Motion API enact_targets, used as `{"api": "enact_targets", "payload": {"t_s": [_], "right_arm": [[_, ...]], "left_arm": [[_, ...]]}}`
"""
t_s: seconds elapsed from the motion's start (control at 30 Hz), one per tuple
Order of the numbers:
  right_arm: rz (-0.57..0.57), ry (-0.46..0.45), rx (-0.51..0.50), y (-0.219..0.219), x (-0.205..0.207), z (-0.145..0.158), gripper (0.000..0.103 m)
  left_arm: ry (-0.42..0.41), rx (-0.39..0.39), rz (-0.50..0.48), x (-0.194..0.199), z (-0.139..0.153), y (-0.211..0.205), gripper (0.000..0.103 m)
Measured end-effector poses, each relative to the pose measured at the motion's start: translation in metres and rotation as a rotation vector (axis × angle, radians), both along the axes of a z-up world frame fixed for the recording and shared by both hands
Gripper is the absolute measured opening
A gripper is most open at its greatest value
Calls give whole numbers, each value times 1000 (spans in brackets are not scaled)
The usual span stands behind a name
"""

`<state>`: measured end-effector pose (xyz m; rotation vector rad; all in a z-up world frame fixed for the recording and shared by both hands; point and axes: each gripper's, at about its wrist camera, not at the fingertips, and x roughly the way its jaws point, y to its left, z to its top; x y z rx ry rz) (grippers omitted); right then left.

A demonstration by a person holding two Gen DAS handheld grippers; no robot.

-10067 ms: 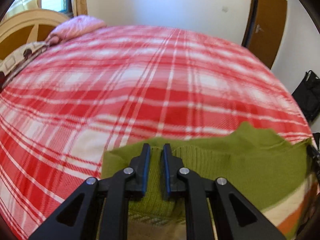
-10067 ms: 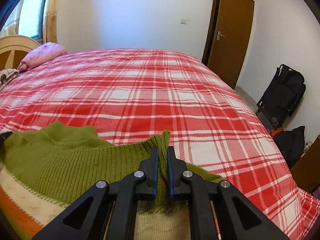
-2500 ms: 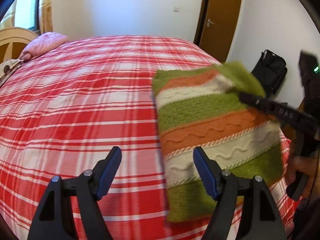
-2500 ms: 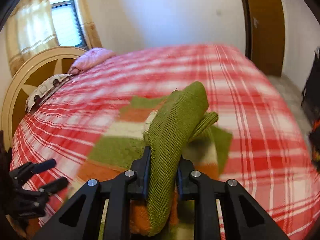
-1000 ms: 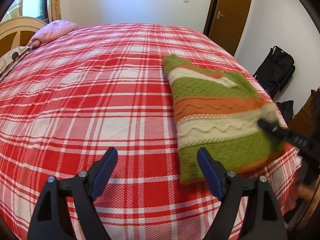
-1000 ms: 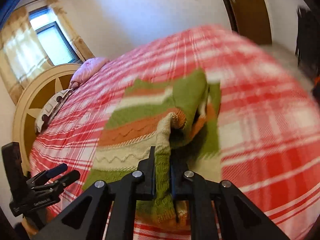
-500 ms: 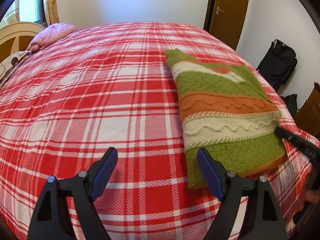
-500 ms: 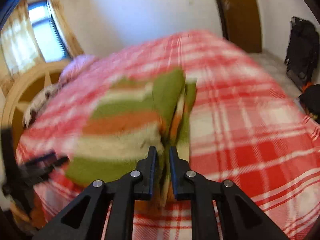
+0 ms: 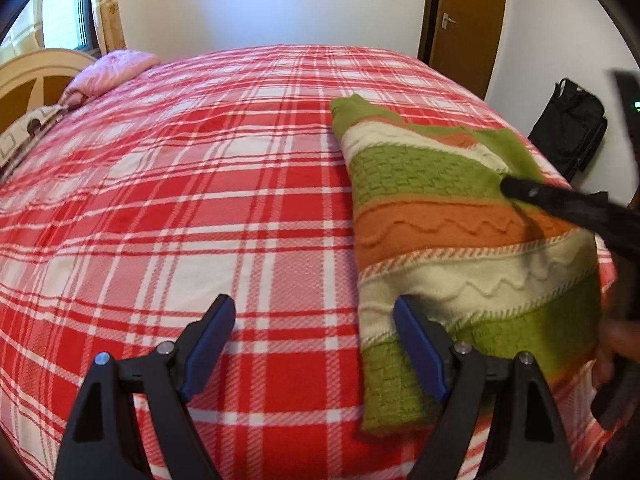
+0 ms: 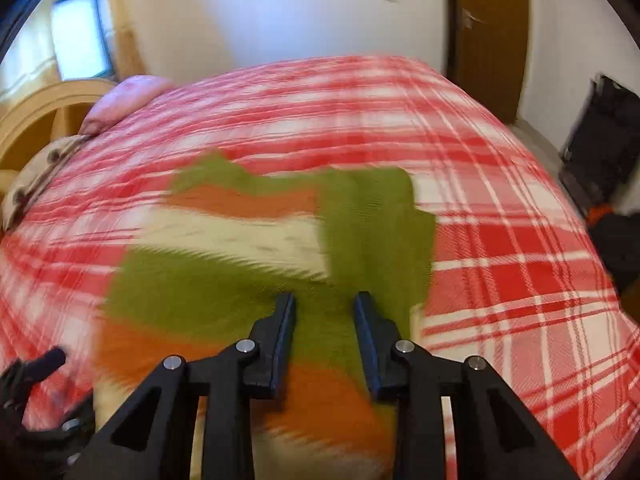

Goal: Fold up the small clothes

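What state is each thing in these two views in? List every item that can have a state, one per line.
Striped sweater: folded, lying flat on the bed.
Left claw: open wide, nothing between its fingers.
Right claw: jaws apart, just been opening, above the sweater, not pinching it.
Plaid bedspread: spread smooth.
Brown door: closed.
Pink pillow: at the headboard.

Red-white plaid bedspread [image 9: 224,208] as landmark. Pink pillow [image 9: 112,74] at its far left corner, cream headboard [image 9: 36,70] just behind. Brown door [image 9: 466,20] beyond far right edge. Black bag [image 9: 570,128] on floor off right side.
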<state>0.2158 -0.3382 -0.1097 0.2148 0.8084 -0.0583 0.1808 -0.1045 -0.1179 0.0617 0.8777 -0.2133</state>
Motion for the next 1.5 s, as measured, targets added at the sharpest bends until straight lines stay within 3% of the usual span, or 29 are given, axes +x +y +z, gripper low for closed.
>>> {"api": "enact_targets", "payload": {"t_s": [0.03,0.23,0.33,0.43,0.57,0.67,0.77,0.83,0.87,0.97,1.07,1.13,1.2,1.27,1.33,1.37,1.5], "right_arm": [[-31,-5,50,-14,4,-3,31],[-53,-27,48,-22,7,-2,31],[-41,-25,78,-21,2,3,32],[-89,-87,18,-10,-42,27,33],[39,-170,-18,30,-97,46,33],[135,-129,-35,56,-126,39,33],[136,-49,-71,62,-141,15,33],[107,-8,-23,56,-149,-5,34],[102,-31,-2,53,-154,-8,34],[73,-49,25,50,-159,-10,34],[28,-12,41,53,-162,-7,34],[4,16,42,58,-170,-2,34],[-9,-18,76,61,-185,4,34],[-25,-67,102,59,-199,12,37],[-52,-116,125,57,-212,19,59],[-70,-142,144,54,-217,22,63],[-136,-167,201,40,-225,27,64]], "left_arm": [[1,-3,-3,2,0,-3,85],[2,33,17,15,-3,-20,101],[6,57,11,15,-1,-19,103],[22,70,2,12,3,-9,103],[13,93,19,4,9,3,103],[9,91,16,-5,15,5,103],[-18,101,3,-20,22,4,103],[-30,110,-14,-30,23,0,103],[-39,123,-20,-35,22,-2,103],[-45,144,-43,-41,16,-7,103],[13,193,-44,-37,3,-8,103],[13,171,-40,-42,6,-3,103],[-13,174,-43,-49,14,3,103],[-43,191,-39,-55,20,6,103],[-61,185,-38,-58,25,9,103],[-67,175,-36,-60,29,12,103],[-102,166,-21,-63,40,17,103]]}}
